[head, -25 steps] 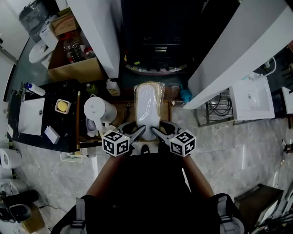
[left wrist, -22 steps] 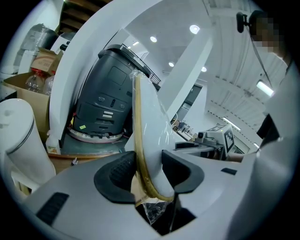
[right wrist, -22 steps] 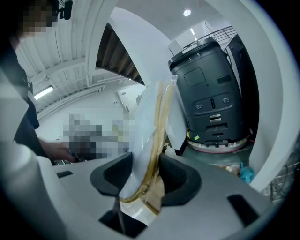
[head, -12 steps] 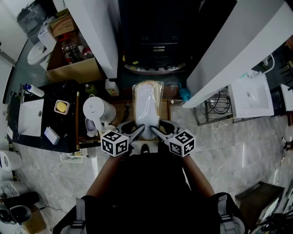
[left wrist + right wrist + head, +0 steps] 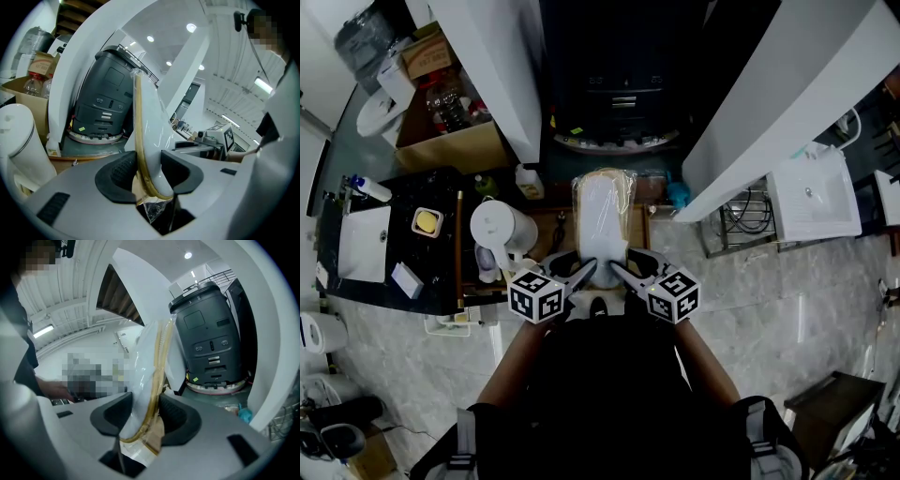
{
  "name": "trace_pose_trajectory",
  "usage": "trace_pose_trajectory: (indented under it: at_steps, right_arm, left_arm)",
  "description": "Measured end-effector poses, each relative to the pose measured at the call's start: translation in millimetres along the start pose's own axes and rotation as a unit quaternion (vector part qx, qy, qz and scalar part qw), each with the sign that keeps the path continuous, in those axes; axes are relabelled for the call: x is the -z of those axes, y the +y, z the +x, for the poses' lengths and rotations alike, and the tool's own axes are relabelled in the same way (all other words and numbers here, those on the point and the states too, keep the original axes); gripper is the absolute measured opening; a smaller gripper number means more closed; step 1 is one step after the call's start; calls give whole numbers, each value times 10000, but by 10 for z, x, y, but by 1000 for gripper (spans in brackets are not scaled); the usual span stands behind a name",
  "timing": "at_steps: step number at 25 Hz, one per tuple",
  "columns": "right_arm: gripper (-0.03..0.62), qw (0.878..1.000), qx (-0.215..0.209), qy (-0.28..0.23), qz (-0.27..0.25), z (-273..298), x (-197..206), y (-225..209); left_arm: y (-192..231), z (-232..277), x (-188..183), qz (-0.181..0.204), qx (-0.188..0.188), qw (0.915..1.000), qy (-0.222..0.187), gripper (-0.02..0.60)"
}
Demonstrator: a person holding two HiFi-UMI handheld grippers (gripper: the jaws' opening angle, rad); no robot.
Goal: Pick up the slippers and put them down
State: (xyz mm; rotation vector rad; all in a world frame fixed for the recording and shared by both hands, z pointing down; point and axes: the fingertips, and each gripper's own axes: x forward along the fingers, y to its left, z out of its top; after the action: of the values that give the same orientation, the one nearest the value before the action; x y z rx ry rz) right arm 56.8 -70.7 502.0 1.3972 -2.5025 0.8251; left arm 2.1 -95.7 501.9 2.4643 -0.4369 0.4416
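A pair of white slippers [image 5: 602,214] with tan edging, wrapped in clear plastic, is held out in front of me over a small wooden stand [image 5: 546,225]. My left gripper [image 5: 585,273] grips the near end from the left. In the left gripper view, the slipper sole [image 5: 149,126] stands upright between the dark pads [image 5: 123,174]. The jaws have just been closing on it, and the gripper [image 5: 150,171] is shut on it. My right gripper [image 5: 622,273] holds the near end from the right. It [image 5: 143,416] is shut on the wrapped slippers [image 5: 152,362].
A white jug [image 5: 501,226] stands left of the slippers. A dark grey machine [image 5: 614,98] sits behind them, between two white slanting panels. At the left are a cardboard box [image 5: 455,131] and a black counter with a sink [image 5: 366,239]. A white basin [image 5: 811,202] is at the right.
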Motion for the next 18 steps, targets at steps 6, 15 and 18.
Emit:
trace_pose_trajectory:
  at_steps: [6, 15, 18]
  right_arm:
    - [186, 10000, -32, -25, 23, 7, -19, 7]
    - [186, 10000, -42, -7, -3, 10, -13, 18]
    - [186, 10000, -50, 8, -7, 19, -6, 5]
  left_arm:
    - [7, -10, -11, -111, -22, 9999, -82, 167]
    - [14, -18, 2, -133, -20, 9999, -100, 169]
    - [25, -8, 11, -174, -35, 9998, -121, 169]
